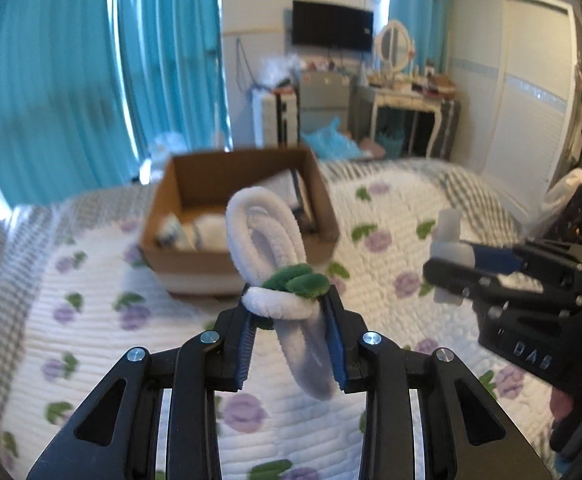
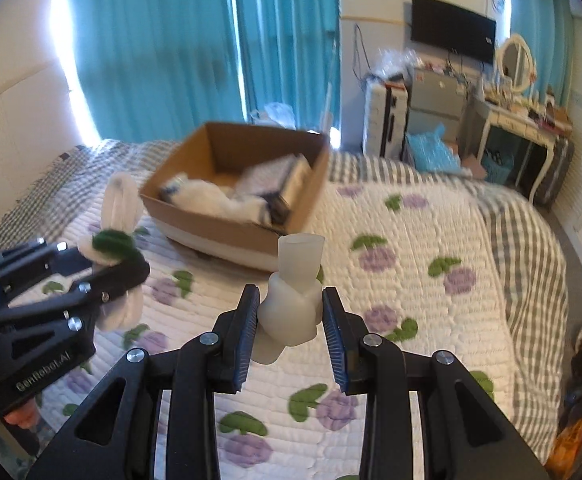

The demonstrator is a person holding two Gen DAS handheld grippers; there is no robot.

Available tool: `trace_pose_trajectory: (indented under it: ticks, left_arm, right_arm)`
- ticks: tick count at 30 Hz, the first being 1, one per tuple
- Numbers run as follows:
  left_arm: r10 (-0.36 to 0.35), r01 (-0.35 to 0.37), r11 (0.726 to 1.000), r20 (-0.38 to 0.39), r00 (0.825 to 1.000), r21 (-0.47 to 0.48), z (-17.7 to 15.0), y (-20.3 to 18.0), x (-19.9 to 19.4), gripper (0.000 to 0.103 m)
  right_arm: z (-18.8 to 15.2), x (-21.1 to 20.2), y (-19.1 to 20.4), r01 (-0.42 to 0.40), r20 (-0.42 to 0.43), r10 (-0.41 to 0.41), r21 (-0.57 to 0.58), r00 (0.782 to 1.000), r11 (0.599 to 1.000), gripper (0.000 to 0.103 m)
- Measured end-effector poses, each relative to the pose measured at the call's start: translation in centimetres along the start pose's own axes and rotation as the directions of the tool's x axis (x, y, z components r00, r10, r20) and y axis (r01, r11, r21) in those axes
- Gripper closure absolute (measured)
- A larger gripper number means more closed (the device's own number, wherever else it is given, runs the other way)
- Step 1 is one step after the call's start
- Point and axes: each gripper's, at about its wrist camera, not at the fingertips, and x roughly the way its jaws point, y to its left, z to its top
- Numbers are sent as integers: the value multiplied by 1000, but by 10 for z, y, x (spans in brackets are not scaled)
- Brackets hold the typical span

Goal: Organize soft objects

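my left tongs (image 1: pixel 293 344) pinch the white-and-green plush (image 1: pixel 269 236), right tongs (image 2: pixel 291 334) clamp the pale rubbery piece (image 2: pixel 293 294), both aimed at the box (image 2: pixel 227 232) for stowing.

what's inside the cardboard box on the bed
Inside the cardboard box lie white soft items and a folded striped piece. Blur hides what they are; its bottom under them is covered.

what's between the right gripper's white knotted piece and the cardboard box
Only bare floral quilt: nothing lies between the white knotted piece and the cardboard box, shown in the right wrist view.
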Motion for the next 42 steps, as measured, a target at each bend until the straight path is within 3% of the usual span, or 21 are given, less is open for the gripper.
trace_pose_trajectory:
  ticks: [8,13,20,25,30,34,36,37,38,42]
  left_arm:
    - [32,-34,999,134,990,8,38,27,-55,72]
    - [42,-42,999,169,985,-6,61,53,-60,72]
    - [94,-102,994,178,980,36,97,80,-23,72]
    - [83,-90,995,139,987,48,118,94,23,72]
    - [64,-71,994,85,994,82,115,97,81,70]
    - [64,-69,995,68,996,76,106,102,113,61]
    - [102,-110,991,92,990,76,103,104,123,46]
    - [122,-130,988,104,987,78,102,106,127,29]
    - [137,-146,986,111,984,79,101,109,132,21]
    - [162,-170,984,122,979,53,99,122,136,20]
  right_arm:
    - [47,-47,43,-4,105,13,-81,994,997,71]
    - [79,-54,60,-23,146,39,-111,989,994,71]
    - [130,-30,74,-16,184,43,-148,982,989,71]
    - [165,6,71,-14,175,40,-148,984,989,71]
    - [180,62,65,-30,126,48,-143,991,989,71]
    - [176,106,56,-56,80,66,-128,995,990,71]
    - [172,127,53,-62,57,70,-126,996,990,71]
    - [170,134,50,-66,51,73,-124,996,990,71]
    - [169,143,48,-74,41,80,-118,996,990,71]
    - [168,170,39,-103,21,106,-89,994,991,71]
